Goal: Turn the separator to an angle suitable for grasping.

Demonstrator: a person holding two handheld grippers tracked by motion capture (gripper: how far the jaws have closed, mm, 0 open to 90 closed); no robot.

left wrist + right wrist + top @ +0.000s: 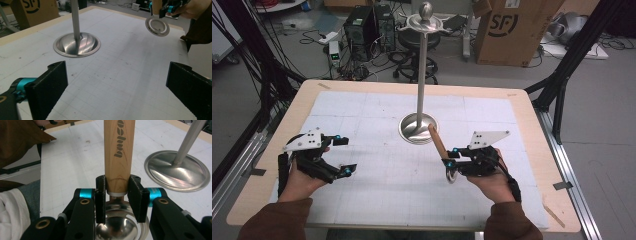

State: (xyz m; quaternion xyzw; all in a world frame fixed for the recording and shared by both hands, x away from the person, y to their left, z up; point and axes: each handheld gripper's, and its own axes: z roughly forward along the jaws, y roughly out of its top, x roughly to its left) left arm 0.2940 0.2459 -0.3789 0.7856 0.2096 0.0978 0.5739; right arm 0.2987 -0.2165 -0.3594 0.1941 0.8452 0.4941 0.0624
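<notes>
My right gripper [450, 160] is shut on a utensil with a light wooden handle [437, 141] and a round metal head [451, 175]. In the right gripper view the jaws clamp the handle [119, 150] just above its metal collar, and the shiny head [117, 226] hangs below them. The handle tilts up toward a metal stand, whose round base [417, 128] carries a tall pole [422, 75] topped by a hook ring. My left gripper [346, 155] rests at the left of the mat, open, with nothing between its jaws [120, 87]. It faces the stand base [77, 45] and the utensil head [157, 26].
A white gridded mat [377, 190] covers the wooden table [532, 115]. Beyond the far edge are a cardboard box [512, 30], computer towers [362, 25], a stool and cables. Black frame legs [562, 75] stand at the right.
</notes>
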